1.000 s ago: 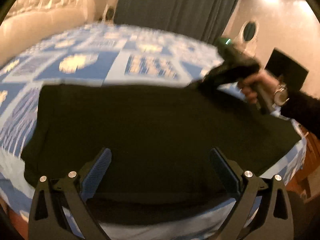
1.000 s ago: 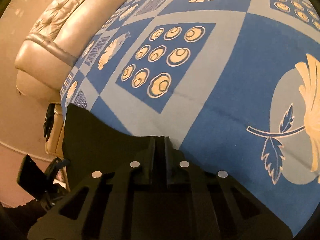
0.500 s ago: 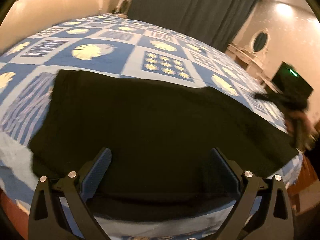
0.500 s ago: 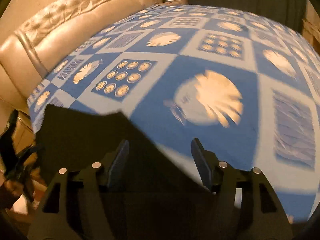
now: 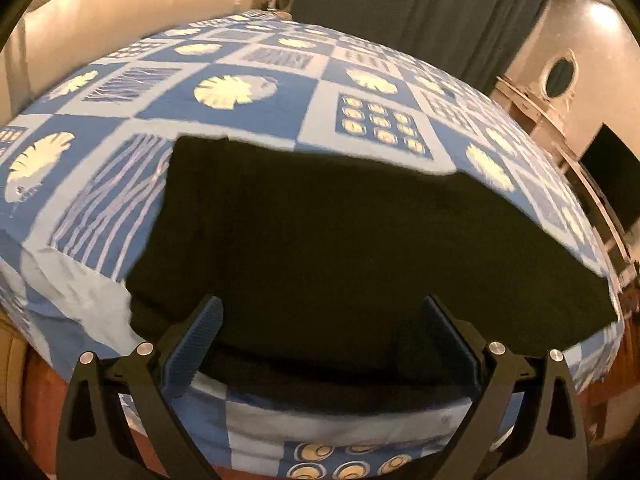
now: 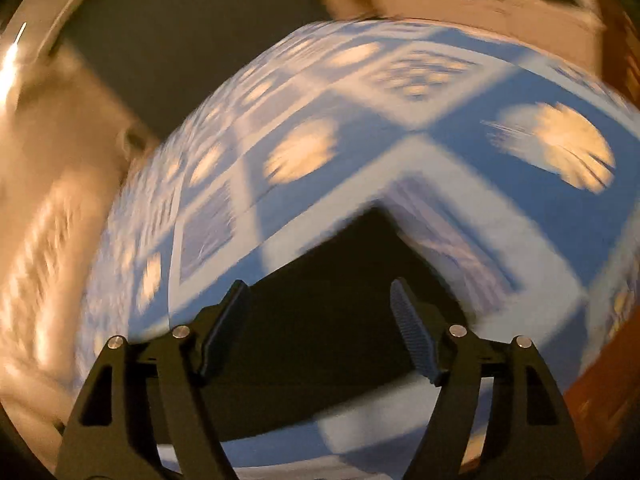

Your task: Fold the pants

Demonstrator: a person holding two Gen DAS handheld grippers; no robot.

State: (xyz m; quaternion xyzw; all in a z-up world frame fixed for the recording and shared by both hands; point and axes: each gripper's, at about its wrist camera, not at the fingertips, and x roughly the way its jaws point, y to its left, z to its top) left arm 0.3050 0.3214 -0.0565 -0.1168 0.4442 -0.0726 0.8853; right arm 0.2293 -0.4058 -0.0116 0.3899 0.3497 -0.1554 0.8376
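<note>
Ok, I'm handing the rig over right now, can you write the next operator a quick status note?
Left hand-held gripper: open, empty, above the near edge of the black pants.
Right hand-held gripper: open, empty, over a corner of the pants; its view is motion-blurred.
The pants lie flat as a broad dark slab on the blue patterned bedspread, near the bed's front edge.
Done: they look at least partly folded, though the layers are hard to tell.
Left: probably another fold, then tidy the edges.

1 pr black pants [image 5: 360, 240], 1 bedspread [image 5: 248, 92], 2 grippers: left [image 5: 320, 344], right [image 6: 320, 328].
</note>
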